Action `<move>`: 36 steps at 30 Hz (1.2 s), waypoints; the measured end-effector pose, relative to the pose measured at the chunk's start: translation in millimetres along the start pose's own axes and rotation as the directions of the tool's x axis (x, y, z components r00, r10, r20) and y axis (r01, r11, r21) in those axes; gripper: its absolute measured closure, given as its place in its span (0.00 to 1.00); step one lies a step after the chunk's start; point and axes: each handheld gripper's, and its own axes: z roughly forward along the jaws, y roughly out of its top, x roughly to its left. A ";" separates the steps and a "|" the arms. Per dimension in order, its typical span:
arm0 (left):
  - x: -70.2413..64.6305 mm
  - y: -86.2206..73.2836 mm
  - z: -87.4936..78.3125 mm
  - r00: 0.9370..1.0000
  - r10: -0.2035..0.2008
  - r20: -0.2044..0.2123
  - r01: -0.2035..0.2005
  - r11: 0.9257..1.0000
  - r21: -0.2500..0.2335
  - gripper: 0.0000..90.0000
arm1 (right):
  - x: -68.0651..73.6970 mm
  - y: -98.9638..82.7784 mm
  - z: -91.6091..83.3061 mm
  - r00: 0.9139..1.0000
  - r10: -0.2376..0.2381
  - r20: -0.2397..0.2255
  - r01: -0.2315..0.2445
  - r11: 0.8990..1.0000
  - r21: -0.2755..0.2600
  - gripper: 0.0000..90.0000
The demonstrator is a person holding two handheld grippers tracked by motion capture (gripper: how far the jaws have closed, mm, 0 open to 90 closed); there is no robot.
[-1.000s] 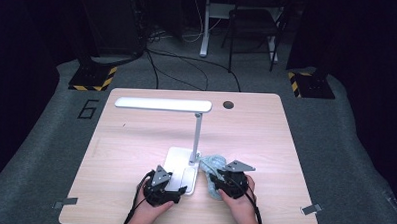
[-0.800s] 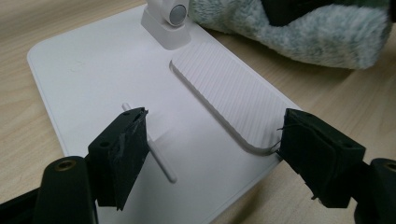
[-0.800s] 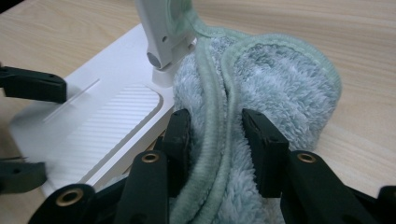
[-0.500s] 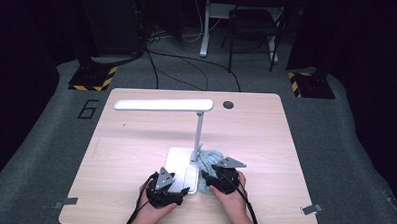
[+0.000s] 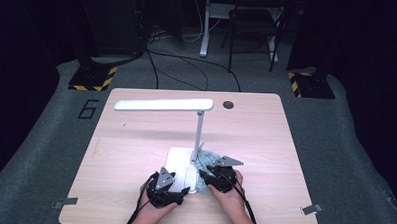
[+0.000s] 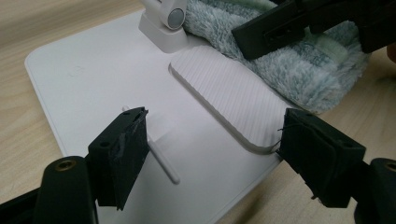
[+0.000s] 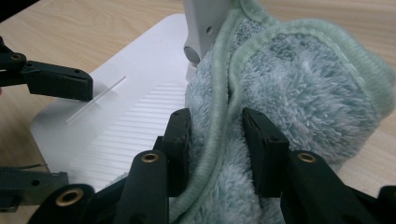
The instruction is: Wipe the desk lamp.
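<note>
A: Cloth (image 7: 299, 93), fluffy pale green, is lying bunched on the bench (image 5: 135, 140) against the right side of the lamp base (image 6: 93, 84), partly lapping onto it beside the foot of the lamp post (image 5: 199, 132).

B: And the right tool (image 7: 215, 140)?

A: Its jaws have just been opening and then closing again; they are now pinching a fold of the cloth along the hemmed edge, pile bulging on both sides of the pads.

B: Left tool (image 6: 210, 154)?

A: It is standing wide, jaws straddling the near corner of the base, pads looking just clear of it, so bracing rather than gripping, I judge.

B: The relation that matters?

A: The cloth is sitting directly ahead of the right tool, its hem running away from the jaws toward the post. The ribbed pad (image 6: 224, 93) on the base is lying just to the cloth's left. The right hand is the nearer one, so a wipe would likely sweep leftward across the base.
</note>
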 end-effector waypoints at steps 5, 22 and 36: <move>-0.4 -0.4 0.1 1.000 -0.002 -0.002 0.002 1.000 -0.003 0.26 | 2.5 -2.1 -0.5 0.999 0.013 -0.032 -0.012 1.000 0.012 0.71; -1.0 -0.8 0.7 1.000 -0.001 -0.014 0.001 1.000 -0.012 0.26 | 29.2 -17.9 -25.7 0.995 -0.055 -0.085 0.062 0.995 0.076 0.72; 0.3 0.1 1.0 1.000 -0.009 -0.008 0.009 1.000 -0.003 0.27 | 0.0 4.8 2.5 1.000 0.014 0.014 -0.014 1.000 0.000 0.69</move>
